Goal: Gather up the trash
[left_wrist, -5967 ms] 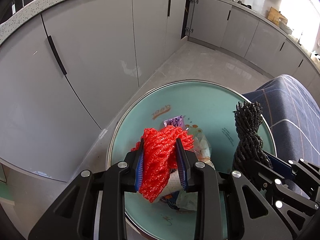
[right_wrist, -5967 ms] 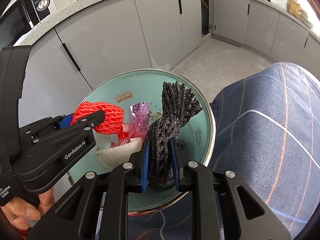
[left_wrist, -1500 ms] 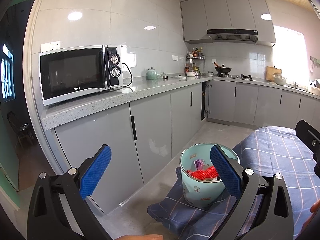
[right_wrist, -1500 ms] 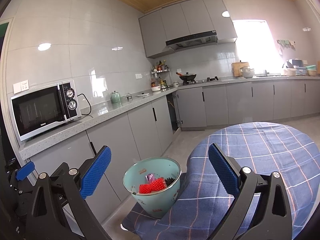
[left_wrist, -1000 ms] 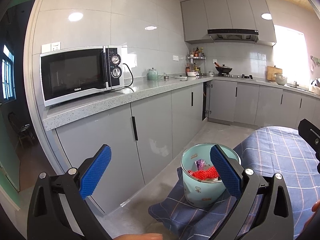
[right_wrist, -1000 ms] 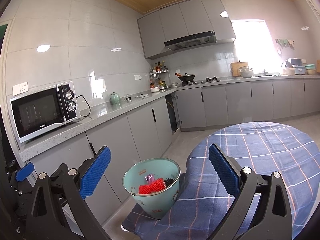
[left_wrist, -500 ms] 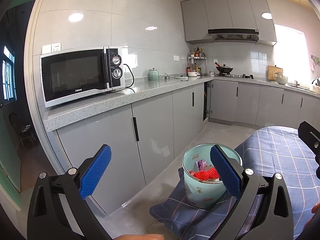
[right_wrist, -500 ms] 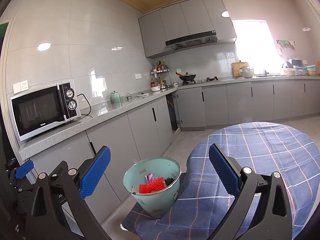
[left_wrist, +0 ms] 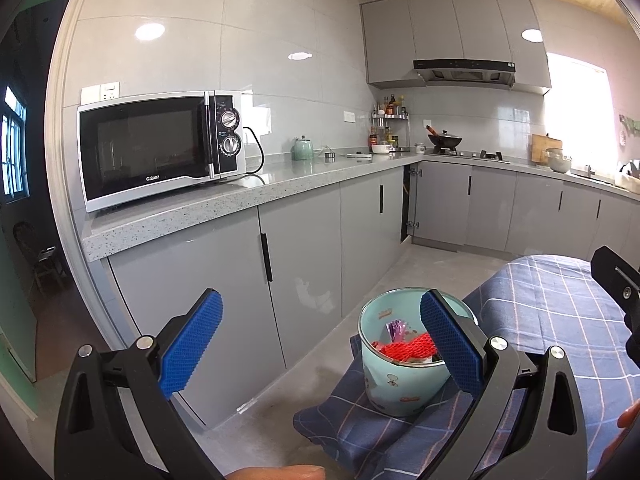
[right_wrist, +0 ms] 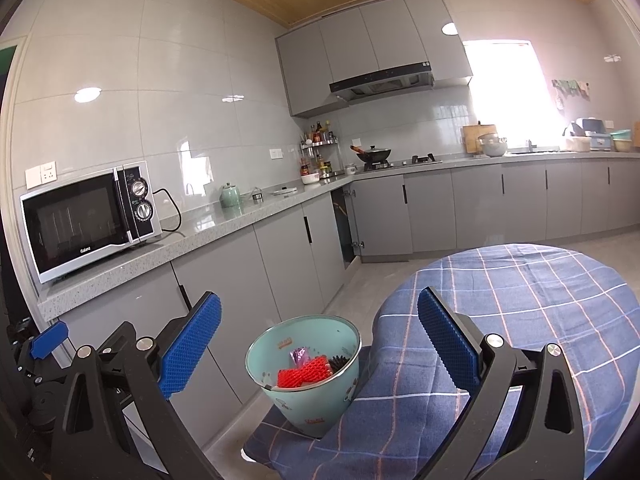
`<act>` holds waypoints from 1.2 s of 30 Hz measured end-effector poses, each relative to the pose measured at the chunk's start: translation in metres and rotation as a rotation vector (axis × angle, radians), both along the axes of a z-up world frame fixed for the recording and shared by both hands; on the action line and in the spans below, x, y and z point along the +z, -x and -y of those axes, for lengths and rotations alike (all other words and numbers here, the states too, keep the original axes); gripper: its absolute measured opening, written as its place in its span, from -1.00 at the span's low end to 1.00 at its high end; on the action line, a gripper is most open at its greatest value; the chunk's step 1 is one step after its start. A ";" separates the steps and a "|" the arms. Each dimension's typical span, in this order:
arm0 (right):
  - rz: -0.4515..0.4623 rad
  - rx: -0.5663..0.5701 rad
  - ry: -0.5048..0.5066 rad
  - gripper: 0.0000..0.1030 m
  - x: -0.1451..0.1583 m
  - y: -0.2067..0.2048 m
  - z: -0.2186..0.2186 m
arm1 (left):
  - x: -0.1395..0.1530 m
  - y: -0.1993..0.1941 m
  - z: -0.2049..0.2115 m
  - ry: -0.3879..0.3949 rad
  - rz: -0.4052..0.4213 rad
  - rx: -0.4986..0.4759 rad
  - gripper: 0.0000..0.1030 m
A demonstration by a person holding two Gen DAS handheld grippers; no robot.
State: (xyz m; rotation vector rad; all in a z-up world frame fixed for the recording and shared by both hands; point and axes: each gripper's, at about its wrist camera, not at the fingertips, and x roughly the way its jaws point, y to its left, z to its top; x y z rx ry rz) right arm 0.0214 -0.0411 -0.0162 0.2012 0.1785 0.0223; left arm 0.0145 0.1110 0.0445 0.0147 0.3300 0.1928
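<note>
Left gripper (left_wrist: 320, 344): jaws spread wide, holding nothing, raised well back from the bin (left_wrist: 404, 384).
Right gripper (right_wrist: 318, 346): likewise spread, holding nothing.
Bin: teal, upright, standing on a hanging fold of the checked cloth (right_wrist: 520, 320) beside the table edge.
Contents: red net (right_wrist: 304, 374), black net (right_wrist: 340, 362), purple wrapper (right_wrist: 299, 356), all inside.
Backdrop: microwave (left_wrist: 160, 148) on grey counter (left_wrist: 280, 184), cabinets (left_wrist: 304, 264) below.

Black grippers (left_wrist: 320, 344), blue ribbed pads (left_wrist: 191, 344), silver screws (left_wrist: 499, 342).
</note>
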 end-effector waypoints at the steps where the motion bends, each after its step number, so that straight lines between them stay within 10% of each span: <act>1: -0.001 0.000 -0.002 0.88 0.000 0.000 0.000 | 0.000 0.000 0.000 -0.001 0.000 0.001 0.89; 36: -0.022 0.001 -0.004 0.89 -0.005 -0.004 0.001 | -0.007 -0.009 0.000 0.031 -0.068 -0.043 0.89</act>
